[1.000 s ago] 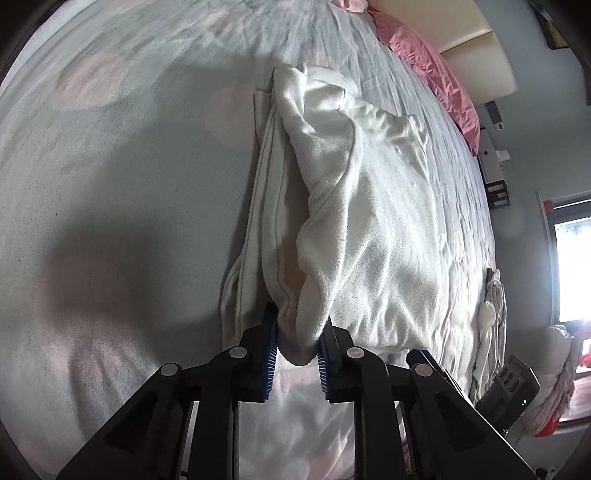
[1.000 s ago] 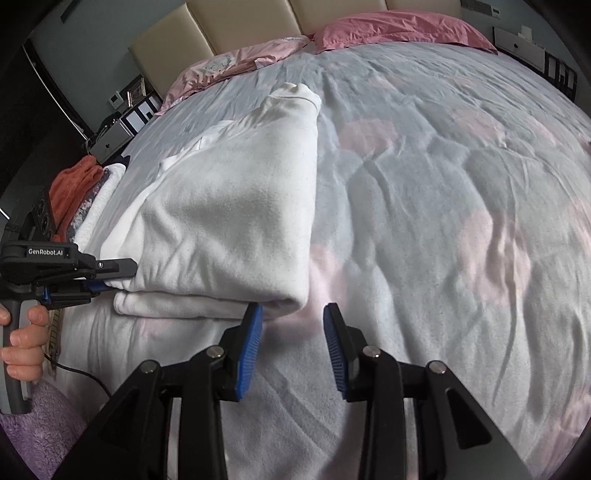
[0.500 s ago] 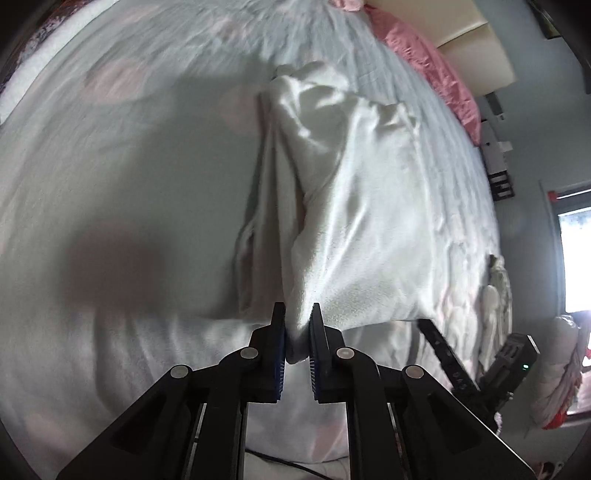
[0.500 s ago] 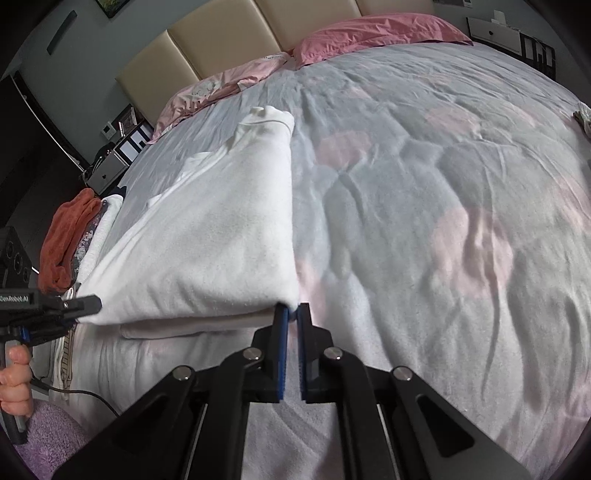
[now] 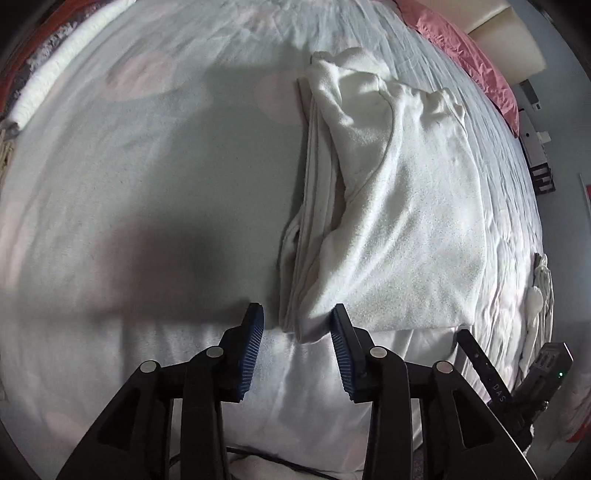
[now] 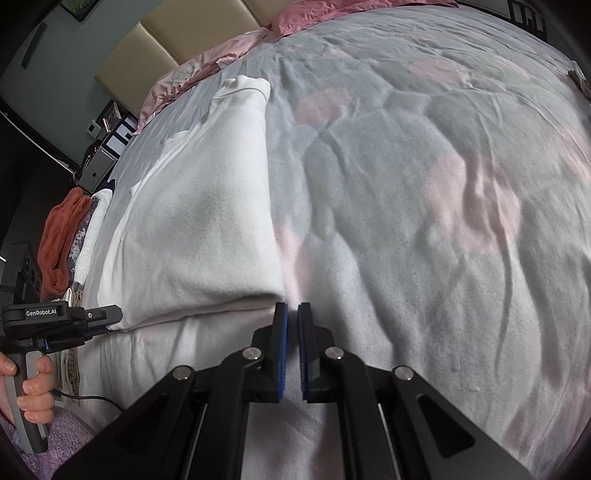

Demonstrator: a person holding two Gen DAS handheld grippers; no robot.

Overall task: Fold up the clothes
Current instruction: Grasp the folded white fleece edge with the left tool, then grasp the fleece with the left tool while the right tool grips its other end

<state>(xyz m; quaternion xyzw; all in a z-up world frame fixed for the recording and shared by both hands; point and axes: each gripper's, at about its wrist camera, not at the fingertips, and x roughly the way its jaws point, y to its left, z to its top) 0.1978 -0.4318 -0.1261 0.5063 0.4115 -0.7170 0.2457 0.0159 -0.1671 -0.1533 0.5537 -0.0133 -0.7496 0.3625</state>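
Observation:
A white fleece garment (image 5: 406, 221) lies folded lengthwise on the pale patterned bed cover (image 5: 147, 184). My left gripper (image 5: 297, 332) stands at its near left corner with its jaws opening. That corner sits loose between the blue pads, which do not pinch it. In the right wrist view the garment (image 6: 199, 229) stretches toward the headboard. My right gripper (image 6: 291, 306) is at its near right corner. Its jaws show only a thin slit, just starting to open, with bed cover (image 6: 406, 184) behind and no cloth in the slit. The left gripper (image 6: 92, 317) shows at the garment's other corner.
Pink pillows (image 6: 332, 14) and a beige headboard (image 6: 166, 40) are at the far end. Folded clothes with an orange towel (image 6: 59, 236) are stacked at the bed's left edge. A person's hand (image 6: 33, 387) grips the left handle over a purple rug (image 6: 66, 443). Pale cloth (image 5: 539, 295) lies at the right edge.
The left jaws have opened off the garment's corner, which now rests flat on the bed. The right jaws went from open to nearly closed beside the other corner.

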